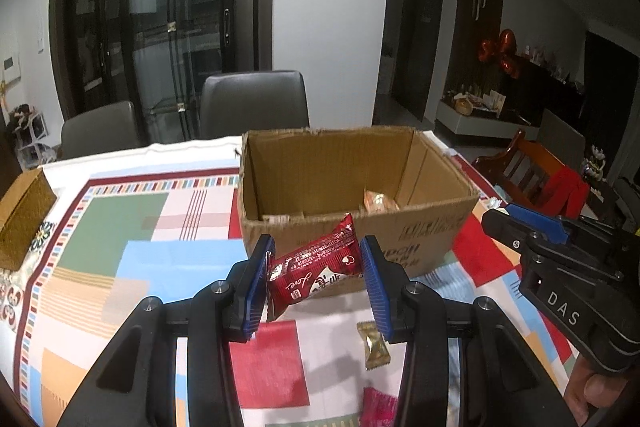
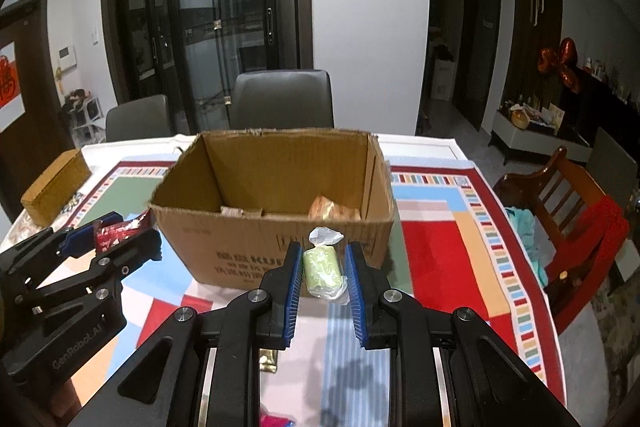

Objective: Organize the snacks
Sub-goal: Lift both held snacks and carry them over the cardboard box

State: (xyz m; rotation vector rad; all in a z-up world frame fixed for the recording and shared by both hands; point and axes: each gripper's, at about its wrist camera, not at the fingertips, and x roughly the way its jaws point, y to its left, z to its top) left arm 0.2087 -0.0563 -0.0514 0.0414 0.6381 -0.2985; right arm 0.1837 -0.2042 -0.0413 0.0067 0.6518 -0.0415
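My left gripper (image 1: 316, 267) is shut on a red snack packet (image 1: 316, 267) and holds it above the cloth, just in front of the open cardboard box (image 1: 424, 227). My right gripper (image 2: 322, 267) is shut on a pale green wrapped snack (image 2: 322, 267), also held before the box (image 2: 224, 247). The box holds an orange-wrapped snack (image 1: 378, 203), which also shows in the right wrist view (image 2: 332, 209). A gold-wrapped candy (image 1: 374, 345) lies on the cloth under the left gripper. The left gripper with its red packet (image 2: 120, 231) shows at the left of the right wrist view.
A patchwork tablecloth (image 1: 144, 259) covers the table. A woven brown box (image 1: 20, 215) stands at the far left edge. Grey chairs (image 1: 254, 103) stand behind the table and a wooden chair (image 2: 568, 211) to the right. Another red wrapper (image 1: 378, 407) lies near the front edge.
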